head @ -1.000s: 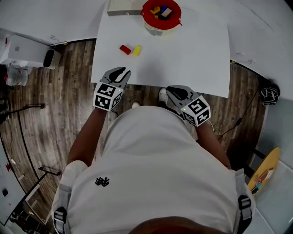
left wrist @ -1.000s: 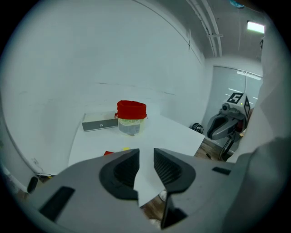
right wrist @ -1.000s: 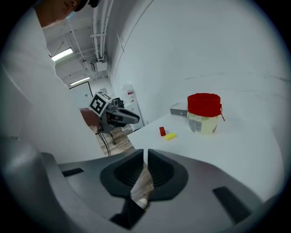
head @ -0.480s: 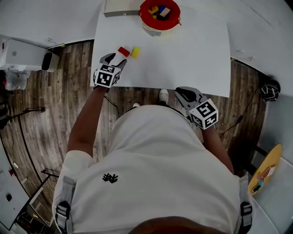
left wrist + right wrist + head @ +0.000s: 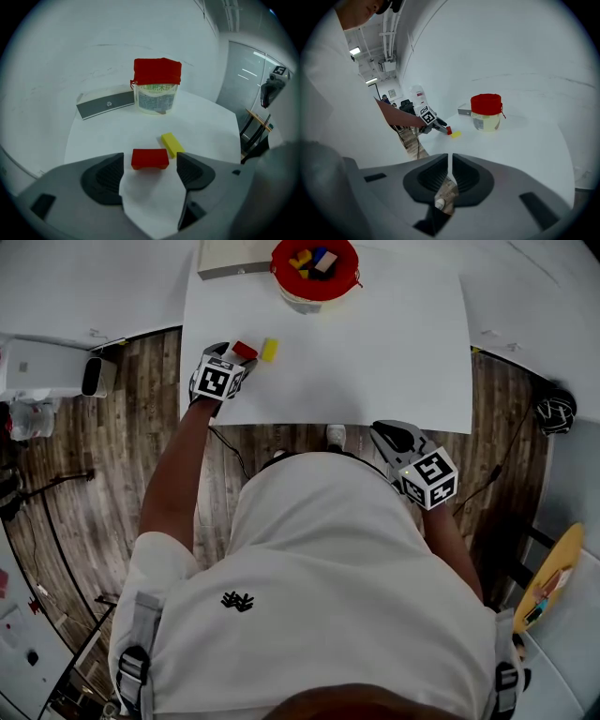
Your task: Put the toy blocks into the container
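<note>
white shirt (image 5: pixel 319 587), small black logo (image 5: pixel 237 601), grey buckled straps (image 5: pixel 132 657)

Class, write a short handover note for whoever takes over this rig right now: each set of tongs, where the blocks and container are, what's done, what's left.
Left tongs: open, jaws just been opening. The red block sits at their mouth, not gripped.
Right tongs: shut, empty, held back by the near edge of the table.
Container: at the table's far edge.
Done: several blocks are inside.
Left: grip the red block and drop it in, then the yellow block beside it.
</note>
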A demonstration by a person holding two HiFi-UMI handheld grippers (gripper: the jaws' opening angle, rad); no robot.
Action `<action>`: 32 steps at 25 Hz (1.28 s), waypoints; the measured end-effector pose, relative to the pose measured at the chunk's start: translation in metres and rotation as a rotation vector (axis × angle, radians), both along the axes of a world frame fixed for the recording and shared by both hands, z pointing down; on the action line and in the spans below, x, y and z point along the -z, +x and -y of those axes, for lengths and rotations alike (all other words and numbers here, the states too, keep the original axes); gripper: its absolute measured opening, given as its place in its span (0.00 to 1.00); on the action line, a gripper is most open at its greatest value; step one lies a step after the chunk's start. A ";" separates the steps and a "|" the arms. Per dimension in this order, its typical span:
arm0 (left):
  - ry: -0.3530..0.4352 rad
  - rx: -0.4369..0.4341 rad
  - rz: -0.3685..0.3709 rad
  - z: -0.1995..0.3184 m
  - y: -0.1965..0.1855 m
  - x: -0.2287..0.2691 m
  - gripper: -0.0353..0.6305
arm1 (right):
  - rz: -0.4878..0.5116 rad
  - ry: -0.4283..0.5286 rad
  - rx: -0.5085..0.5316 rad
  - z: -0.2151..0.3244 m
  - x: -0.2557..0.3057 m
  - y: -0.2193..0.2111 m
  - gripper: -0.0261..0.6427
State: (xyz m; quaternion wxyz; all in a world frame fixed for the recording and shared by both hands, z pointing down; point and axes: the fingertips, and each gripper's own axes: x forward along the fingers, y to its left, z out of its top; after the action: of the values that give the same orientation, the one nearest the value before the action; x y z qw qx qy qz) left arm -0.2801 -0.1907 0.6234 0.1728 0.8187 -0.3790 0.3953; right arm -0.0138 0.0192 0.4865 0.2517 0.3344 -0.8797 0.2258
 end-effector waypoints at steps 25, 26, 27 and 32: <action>-0.020 0.057 -0.033 0.013 0.005 0.016 0.50 | 0.043 -0.014 0.016 0.030 -0.011 0.029 0.08; -0.018 0.059 -0.035 0.013 0.006 0.021 0.50 | 0.049 -0.012 0.022 0.033 -0.011 0.029 0.08; -0.014 0.061 -0.038 0.013 0.008 0.025 0.50 | 0.055 -0.010 0.027 0.036 -0.011 0.029 0.08; 0.017 0.056 -0.075 0.012 0.025 0.061 0.50 | 0.079 0.000 0.045 0.049 -0.012 0.031 0.08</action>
State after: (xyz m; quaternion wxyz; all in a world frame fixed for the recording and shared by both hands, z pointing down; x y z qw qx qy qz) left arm -0.2553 -0.2023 0.5628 0.1910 0.8234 -0.3985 0.3561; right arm 0.0176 -0.0303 0.4985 0.2217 0.3055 -0.8962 0.2332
